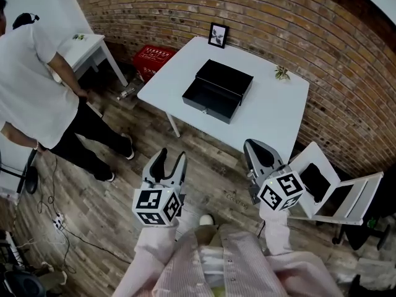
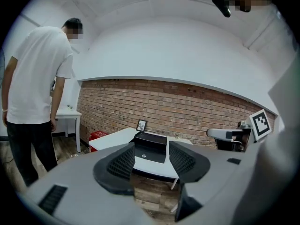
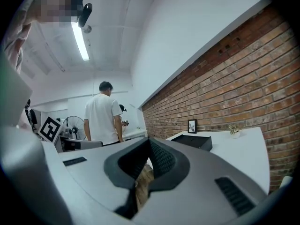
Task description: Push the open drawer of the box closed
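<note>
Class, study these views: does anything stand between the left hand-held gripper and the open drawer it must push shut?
Nothing visible does. The left hand-held gripper hangs over the wooden floor, short of the table. The open drawer faces it, and its front is unobstructed.

A white bench (image 1: 272,113) stands on the wood floor (image 1: 204,159). On it sit a black box (image 1: 226,78) with its drawer (image 1: 209,98) open toward the near edge, a frame (image 1: 218,34) at the far corner, and a small plant (image 1: 282,73).
</note>
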`<state>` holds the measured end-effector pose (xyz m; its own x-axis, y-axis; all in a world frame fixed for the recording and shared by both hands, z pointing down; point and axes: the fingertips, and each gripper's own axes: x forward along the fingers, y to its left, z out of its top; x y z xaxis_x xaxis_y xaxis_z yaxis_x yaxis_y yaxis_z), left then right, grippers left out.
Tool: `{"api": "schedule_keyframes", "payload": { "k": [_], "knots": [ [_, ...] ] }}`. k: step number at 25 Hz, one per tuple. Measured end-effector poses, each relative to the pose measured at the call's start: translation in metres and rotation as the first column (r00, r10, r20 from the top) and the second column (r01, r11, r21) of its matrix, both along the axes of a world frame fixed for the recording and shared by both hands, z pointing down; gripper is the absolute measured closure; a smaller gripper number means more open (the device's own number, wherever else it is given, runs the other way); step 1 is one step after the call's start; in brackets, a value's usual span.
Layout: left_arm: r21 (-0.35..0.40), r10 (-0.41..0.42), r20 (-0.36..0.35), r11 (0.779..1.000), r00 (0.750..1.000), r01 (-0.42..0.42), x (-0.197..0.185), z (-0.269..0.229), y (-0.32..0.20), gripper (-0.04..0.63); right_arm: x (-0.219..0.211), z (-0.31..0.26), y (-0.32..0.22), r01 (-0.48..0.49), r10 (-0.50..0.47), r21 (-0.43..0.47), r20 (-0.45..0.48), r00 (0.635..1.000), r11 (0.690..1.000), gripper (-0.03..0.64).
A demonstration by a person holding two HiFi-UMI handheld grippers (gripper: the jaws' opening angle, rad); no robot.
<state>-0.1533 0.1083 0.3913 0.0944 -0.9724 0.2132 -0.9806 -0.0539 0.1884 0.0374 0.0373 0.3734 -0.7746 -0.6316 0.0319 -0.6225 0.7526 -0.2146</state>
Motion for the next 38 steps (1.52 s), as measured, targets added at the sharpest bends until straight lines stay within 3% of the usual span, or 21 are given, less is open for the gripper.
{"api": "schedule_keyframes", "payload": {
  "k": [14, 26, 38],
  "knots": [
    [-0.049, 0.053, -0.036, 0.997, 0.998, -0.055, -0.016, 0.030, -0.048, 0.379, -0.019, 0.020, -0.039, -0.053, 0.051, -0.049, -0.025, 0.998, 0.997, 0.614],
    [-0.123, 0.062, -0.065, 0.990, 0.996, -0.070, -0.022, 0.061, -0.127, 0.399, -0.034, 0.030, -0.121, -0.045, 0.043, -0.090, -0.030, 0.999, 0.995, 0.614],
    [-0.236, 0.089, -0.086, 0.966, 0.992, -0.107, -0.018, 0.110, -0.194, 0.399, -0.051, 0.037, -0.199, -0.005, 0.002, -0.121, -0.027, 1.000, 0.993, 0.614]
  ]
}}
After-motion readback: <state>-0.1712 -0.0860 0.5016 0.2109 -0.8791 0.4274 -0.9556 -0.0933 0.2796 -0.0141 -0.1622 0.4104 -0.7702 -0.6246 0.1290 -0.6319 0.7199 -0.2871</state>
